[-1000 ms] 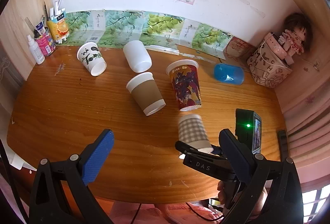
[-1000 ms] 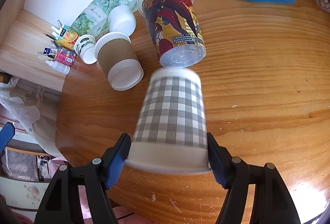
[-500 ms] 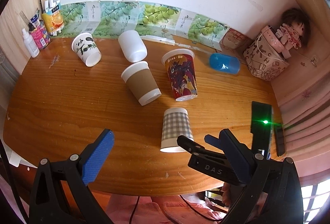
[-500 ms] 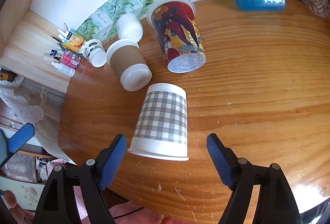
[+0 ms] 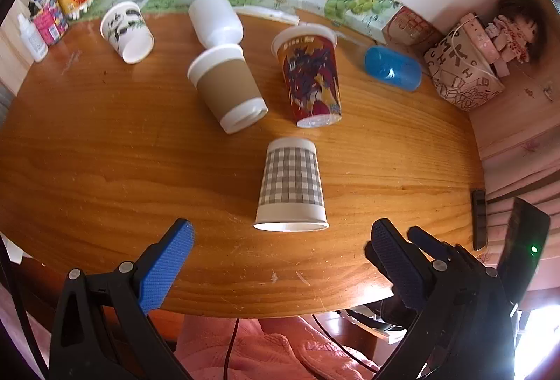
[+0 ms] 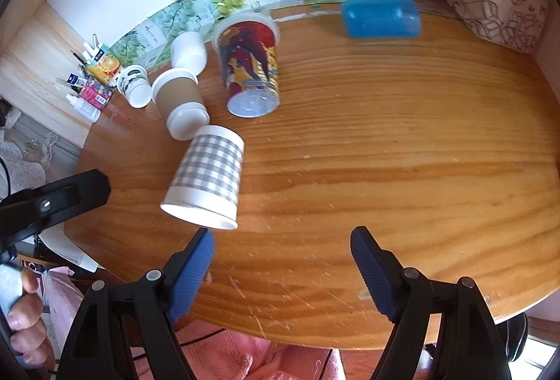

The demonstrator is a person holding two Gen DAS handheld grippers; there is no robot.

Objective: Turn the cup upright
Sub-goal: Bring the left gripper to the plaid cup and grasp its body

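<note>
A grey checked paper cup [image 5: 291, 185] stands upside down, rim on the wooden table [image 5: 105, 149]; it also shows in the right wrist view [image 6: 210, 177]. My left gripper [image 5: 280, 261] is open and empty, just in front of the cup. My right gripper [image 6: 283, 261] is open and empty, near the table's front edge, with the cup to its front left. Behind stand several other upside-down cups: a brown-sleeved one [image 5: 227, 89], a red printed one [image 5: 311, 79], a plain white one [image 5: 215, 19] and a white patterned one [image 5: 127, 32].
A blue case [image 5: 392, 68] lies at the back right beside a paper bag [image 5: 462, 72] and a doll [image 5: 514, 26]. Bottles and cartons [image 5: 52, 12] stand at the back left. A phone [image 5: 521, 247] is at the right edge. The table [image 6: 385, 152] shows bare wood on the right.
My right gripper let go of the checked cup, which now stands rim down on the table, and pulled back to the right. My left gripper moved in closer behind the cup.
</note>
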